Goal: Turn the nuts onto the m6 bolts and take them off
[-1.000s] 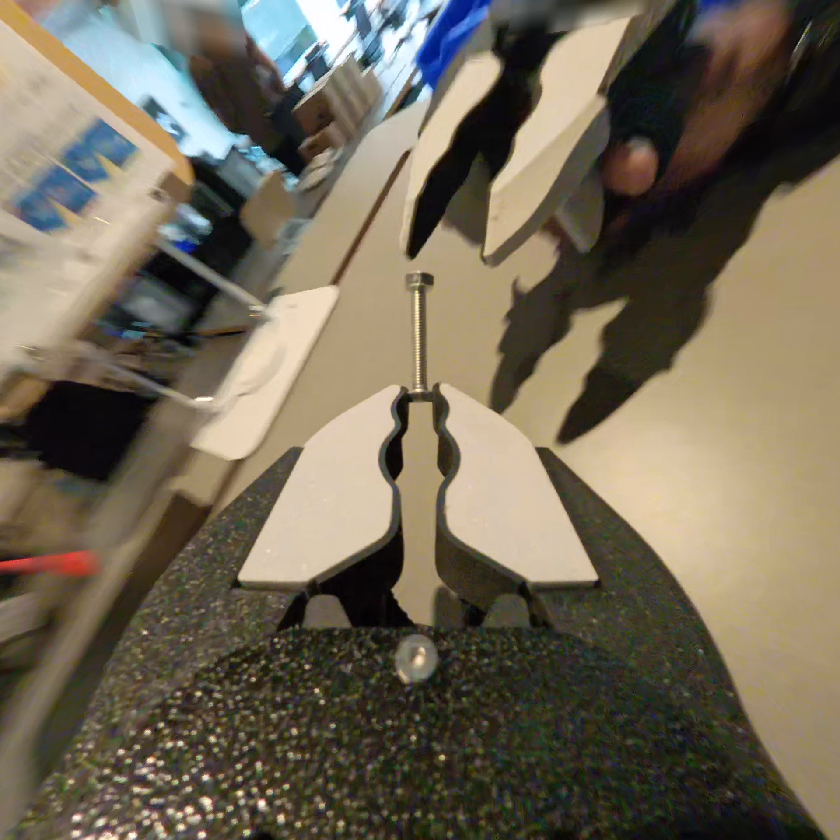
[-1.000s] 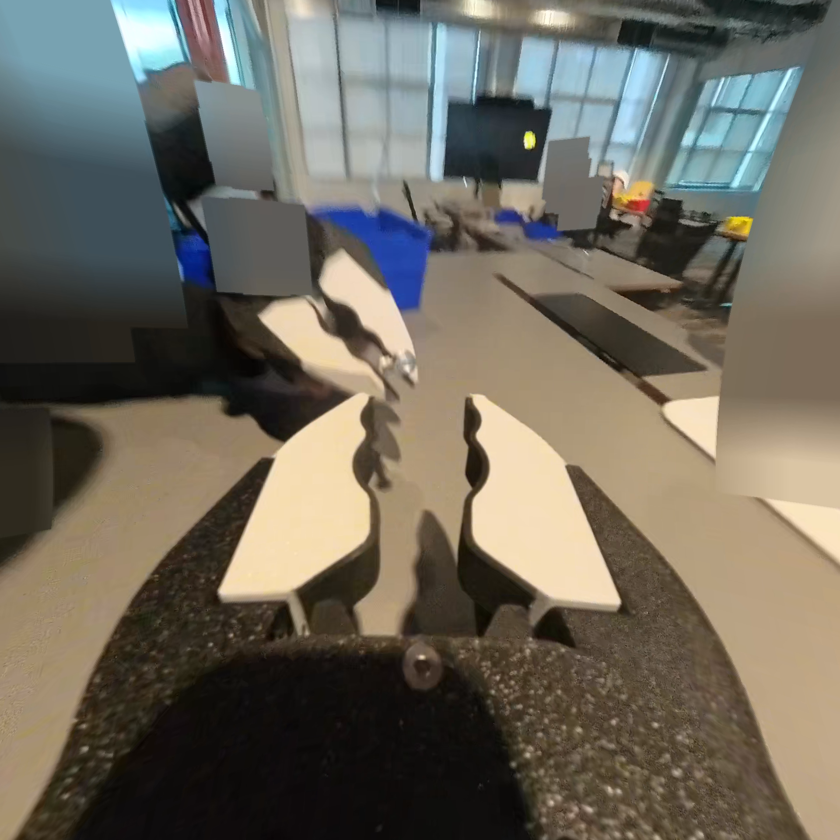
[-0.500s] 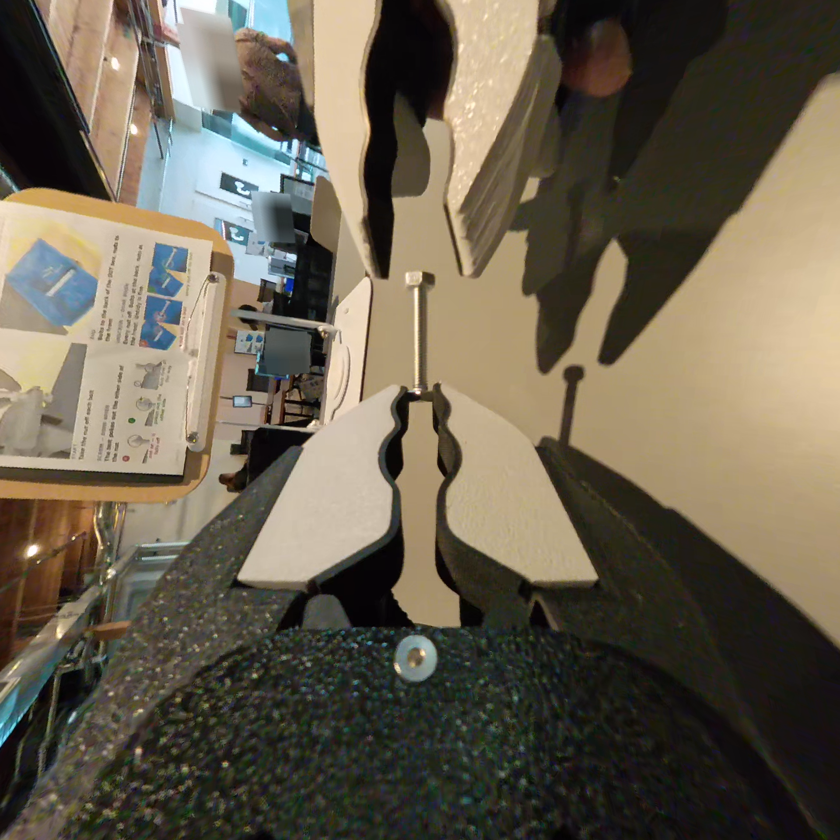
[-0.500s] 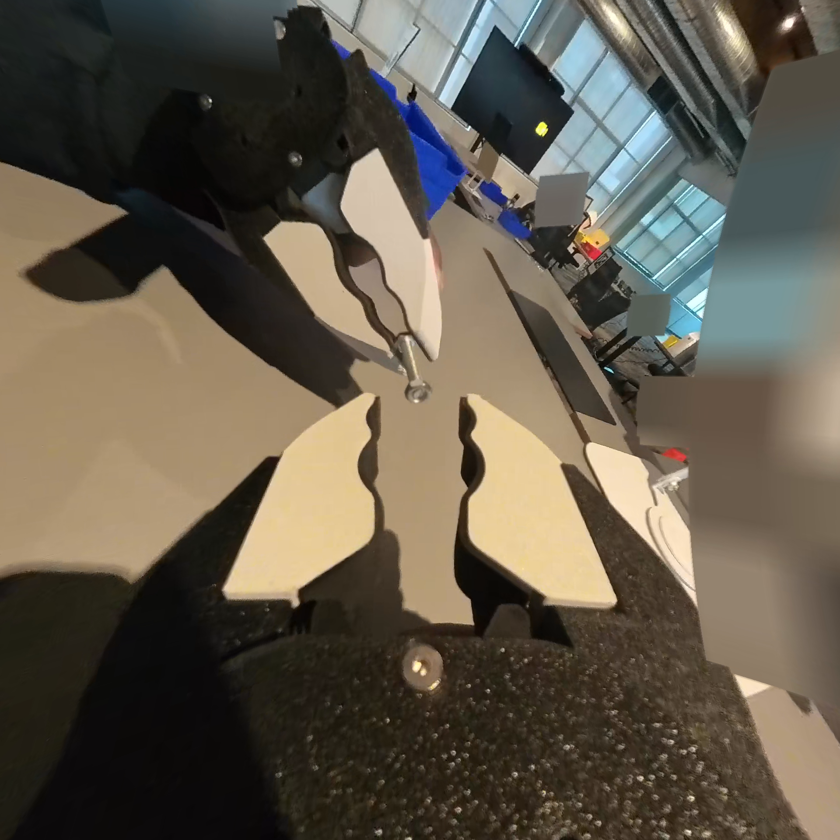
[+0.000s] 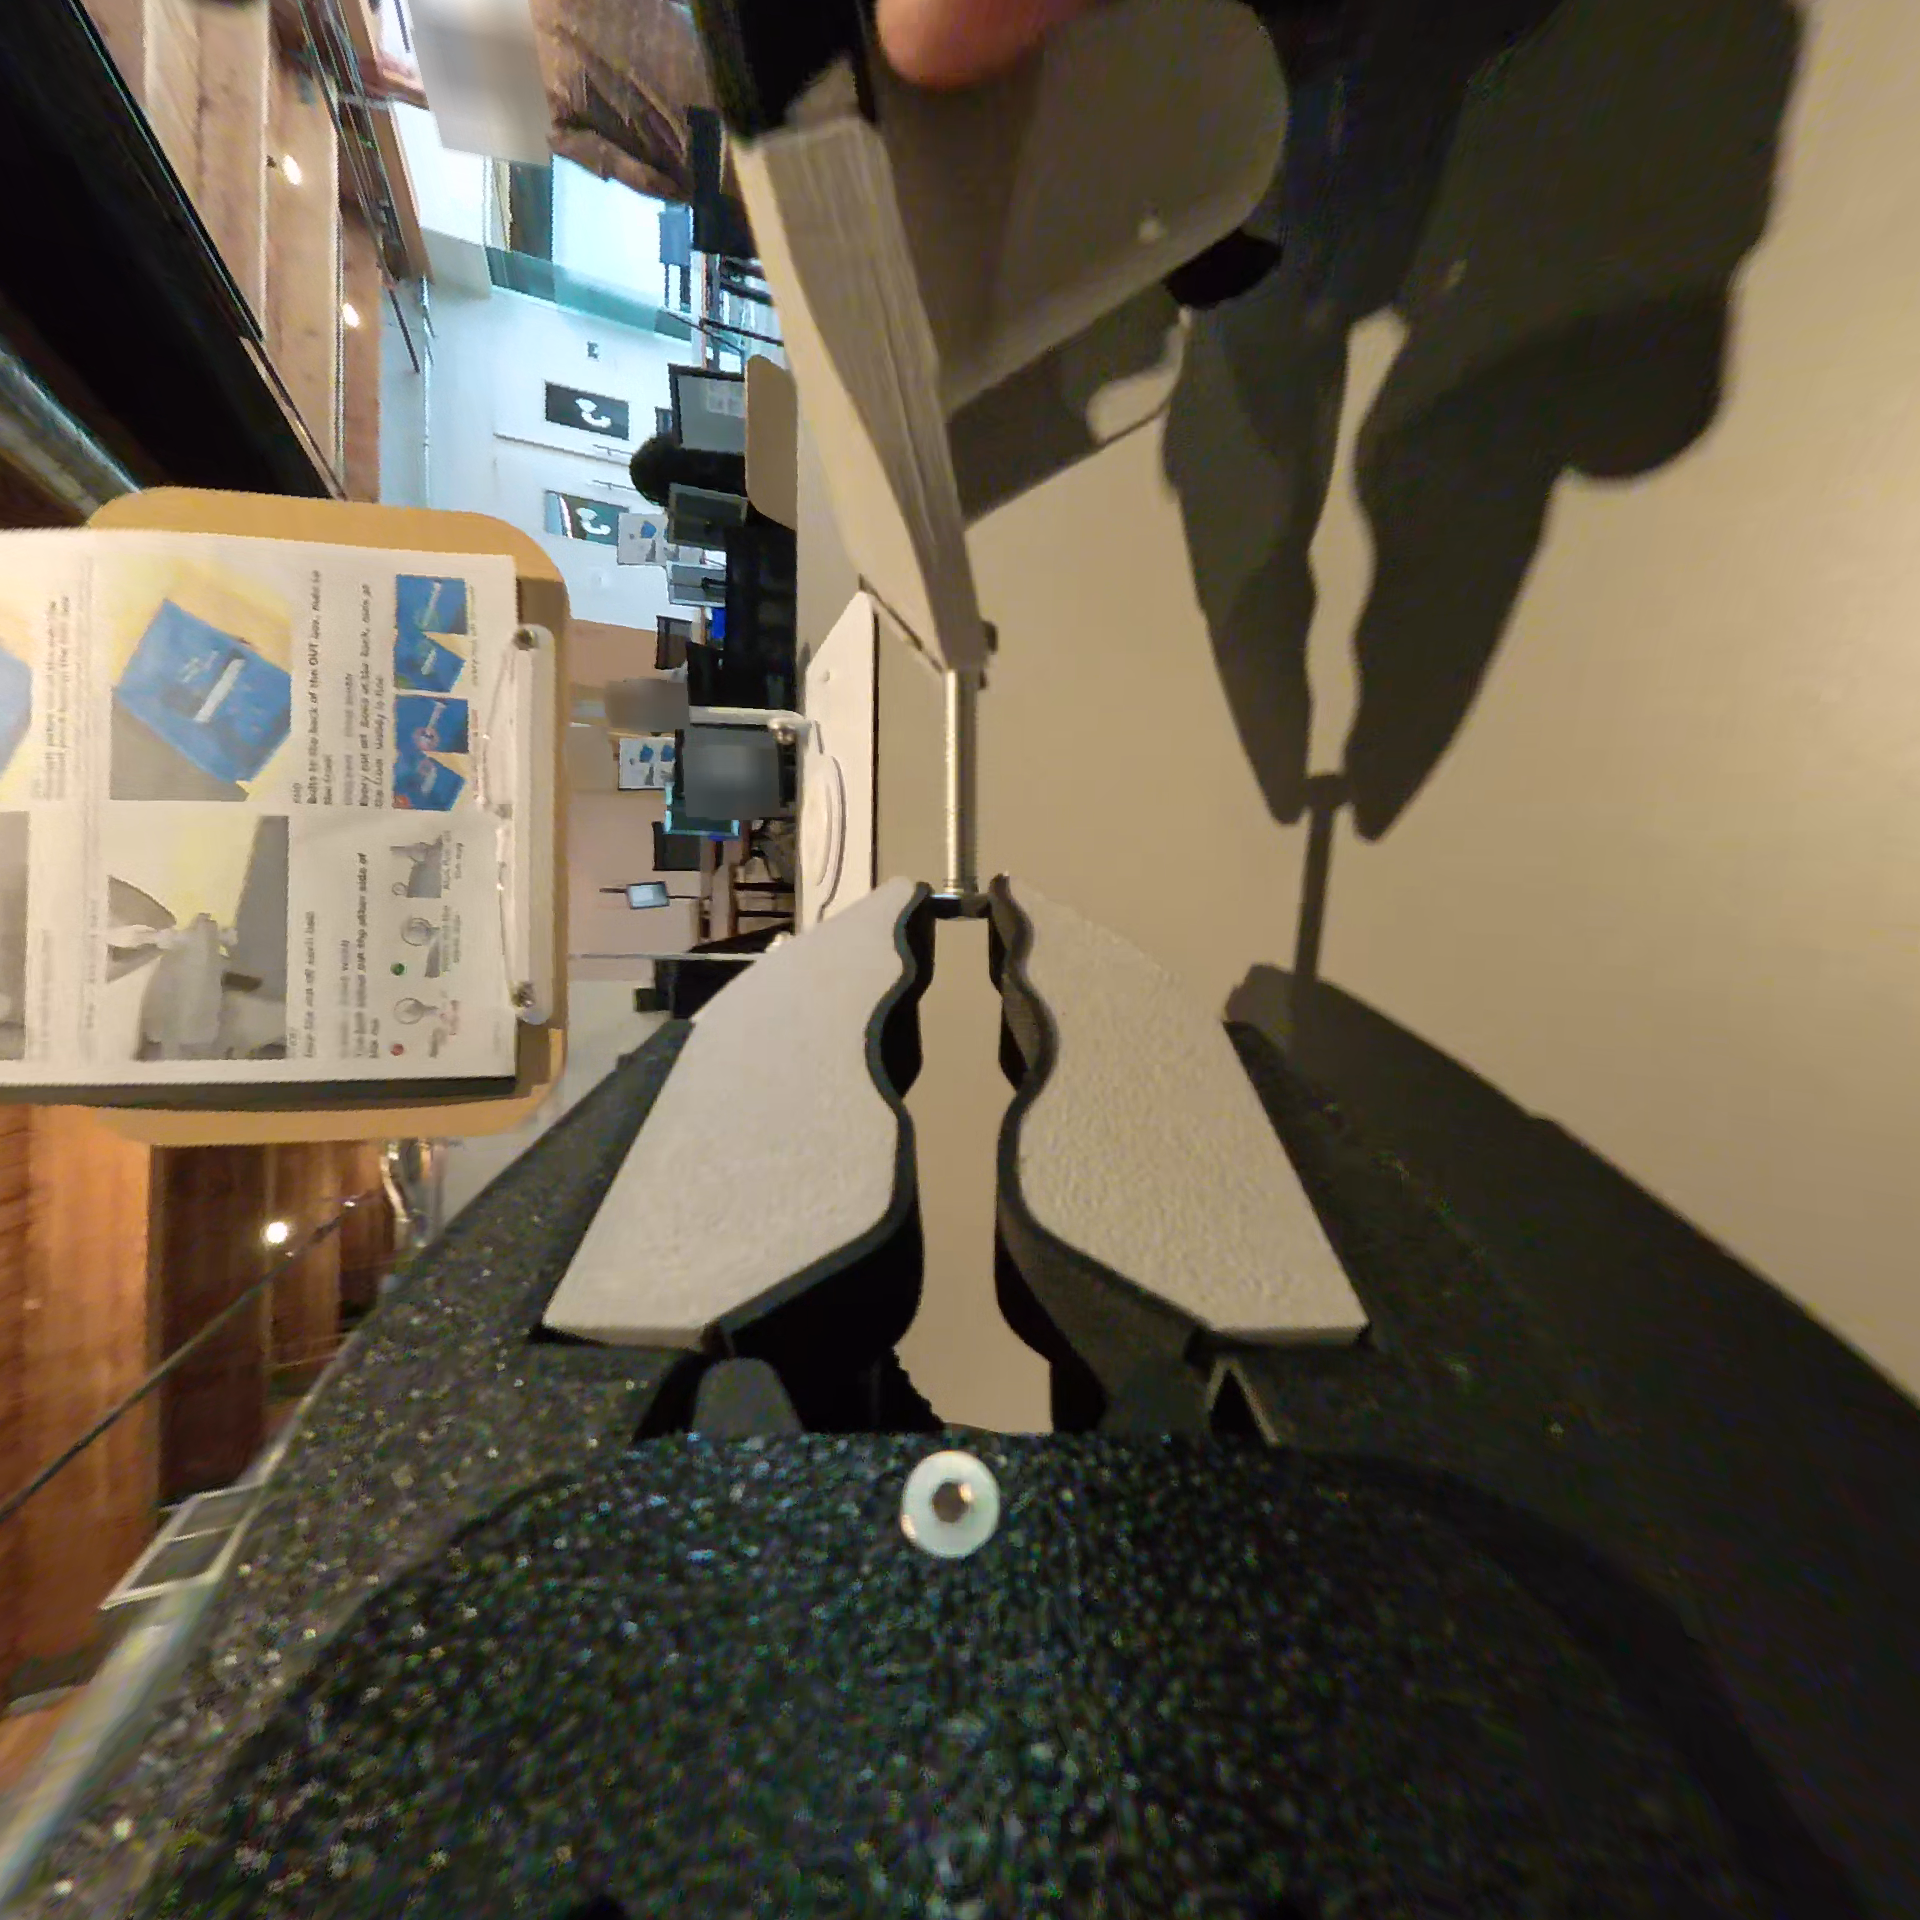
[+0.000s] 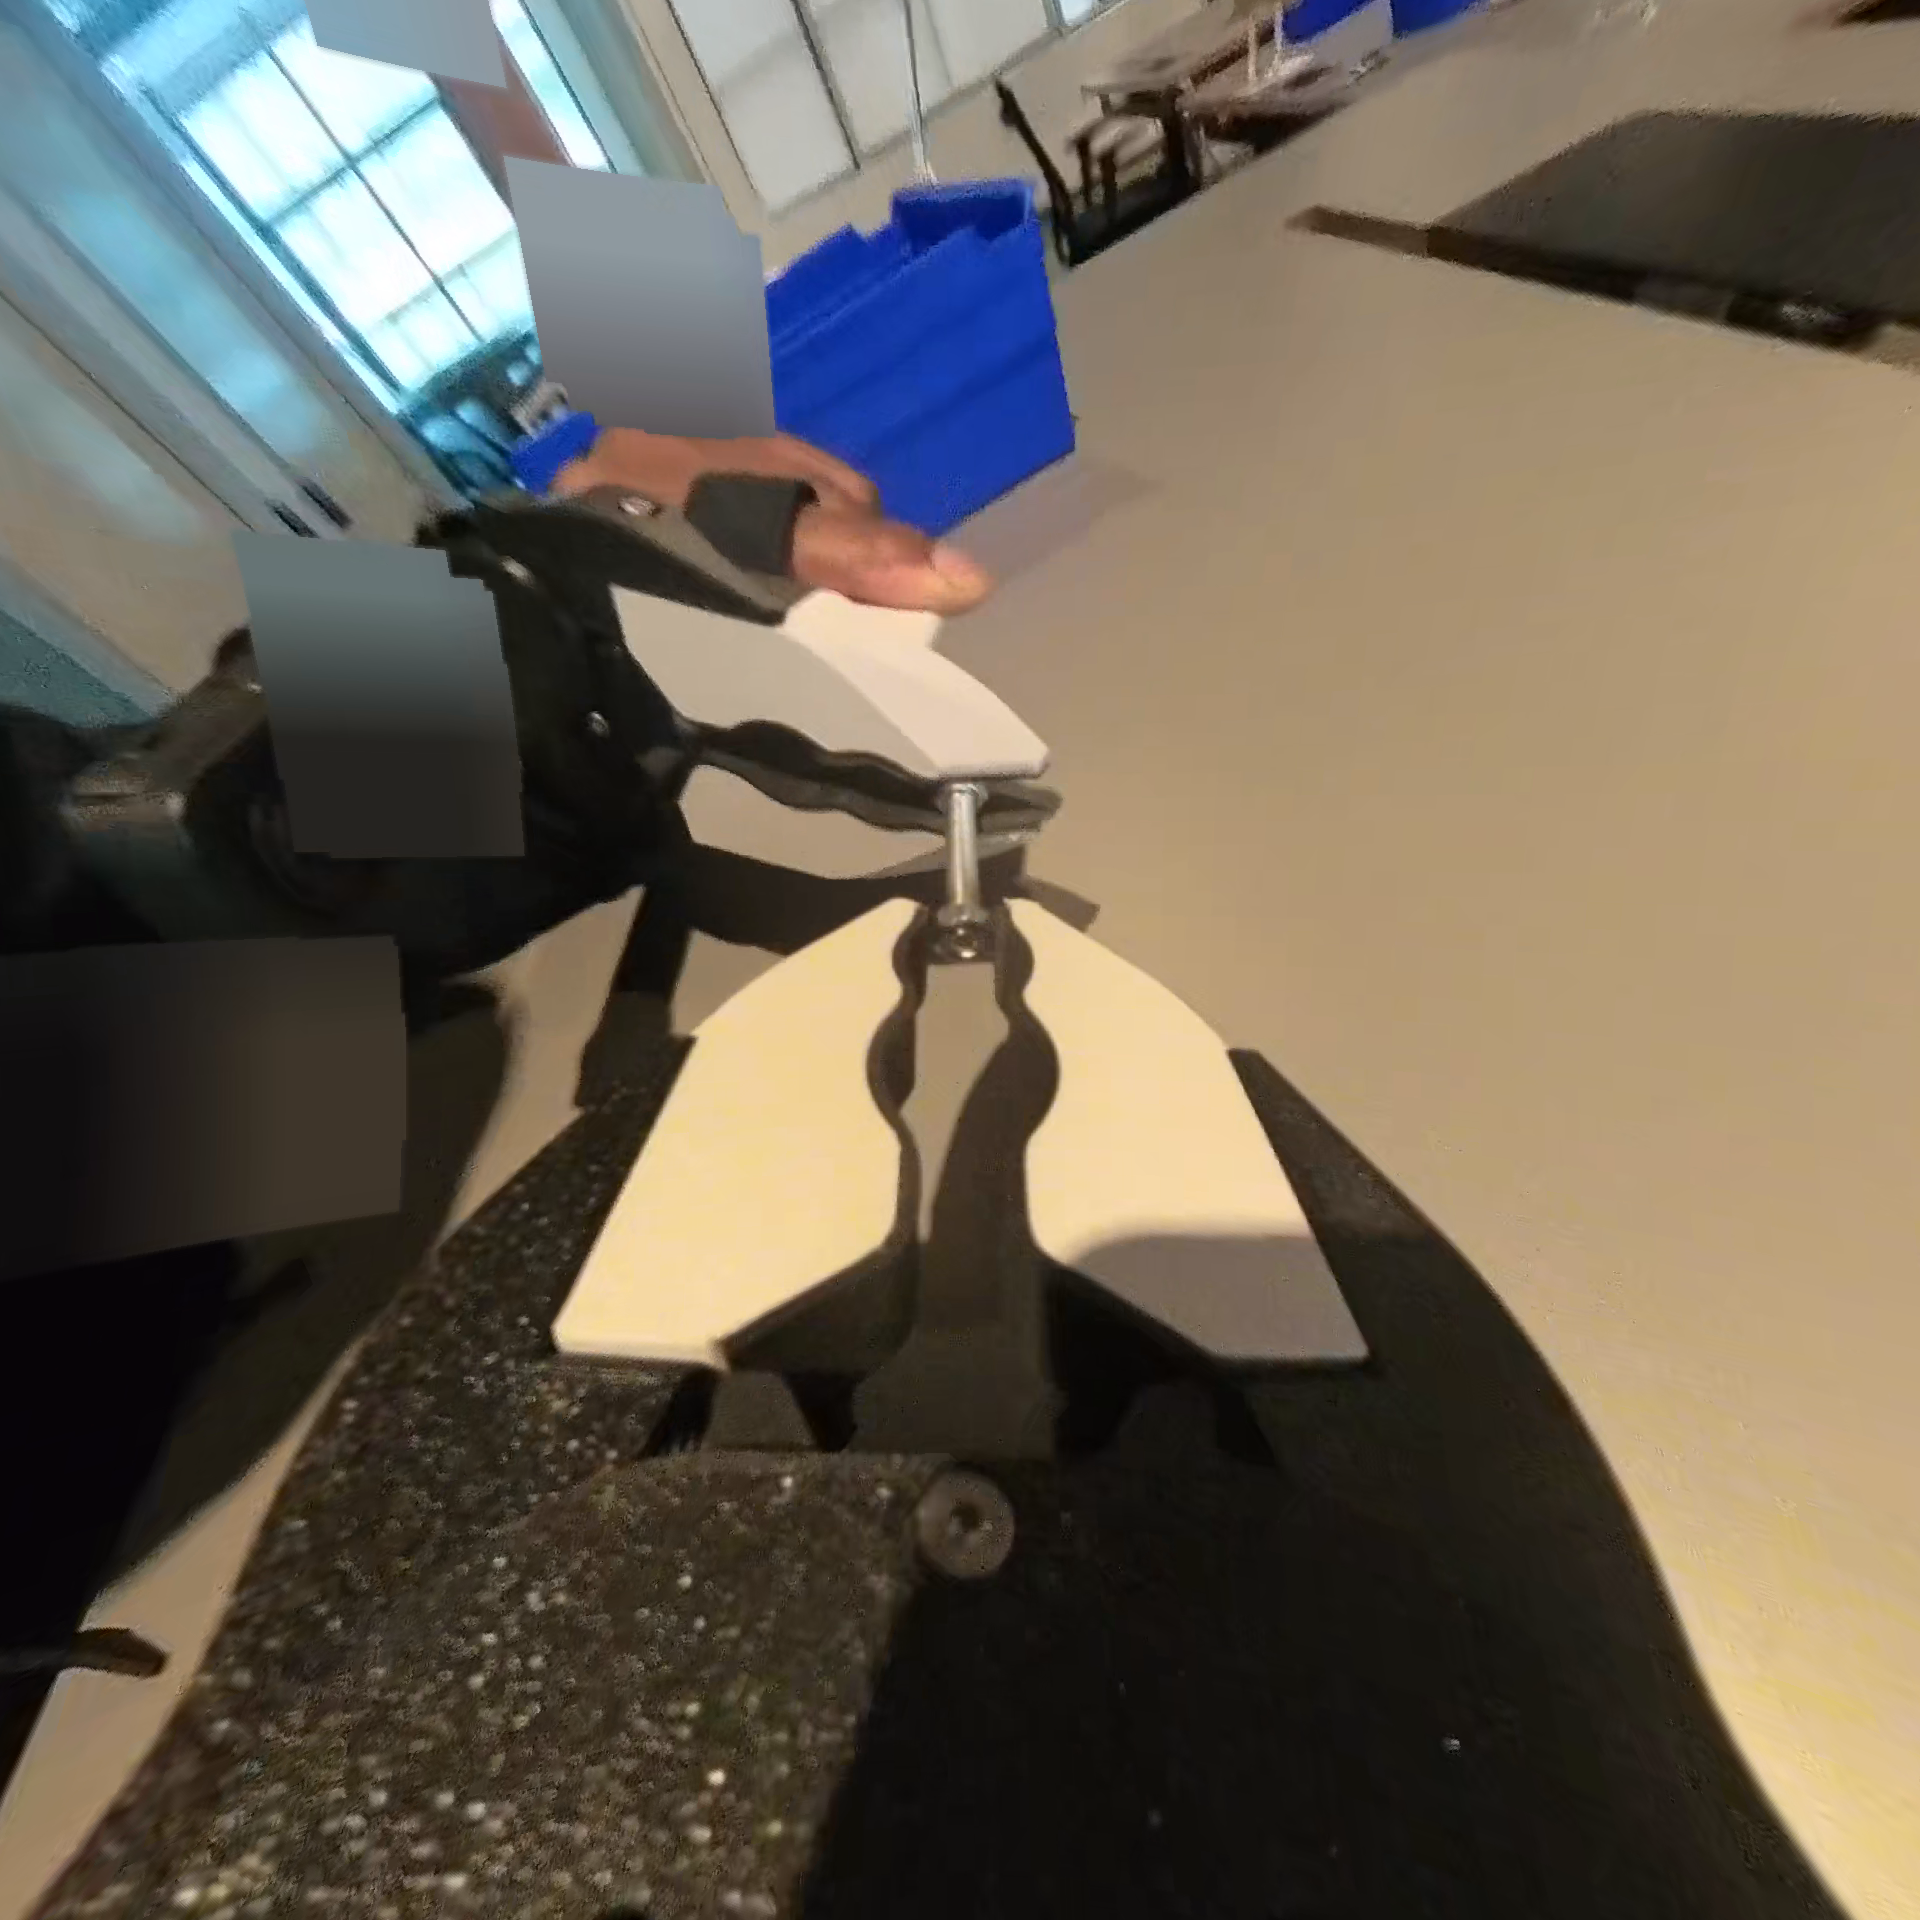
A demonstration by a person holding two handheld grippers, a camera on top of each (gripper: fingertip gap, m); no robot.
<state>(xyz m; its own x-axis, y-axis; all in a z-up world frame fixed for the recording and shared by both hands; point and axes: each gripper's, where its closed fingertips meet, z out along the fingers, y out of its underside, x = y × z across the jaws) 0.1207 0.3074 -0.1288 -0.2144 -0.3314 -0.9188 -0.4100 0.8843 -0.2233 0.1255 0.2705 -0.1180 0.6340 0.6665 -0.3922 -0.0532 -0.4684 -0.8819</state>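
A thin silver threaded metal bolt is held in the air above the grey worktop. The left gripper fingers pinch its threaded end; the right gripper fingers close on its hexagonal head.

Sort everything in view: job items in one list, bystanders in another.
Job:
- slim silver threaded metal bolt
- left gripper, shut on the bolt's threaded end
- right gripper, shut on the bolt's head end

Bystanders:
- wooden clipboard with printed sheet
- blue plastic bins
- grey tabletop
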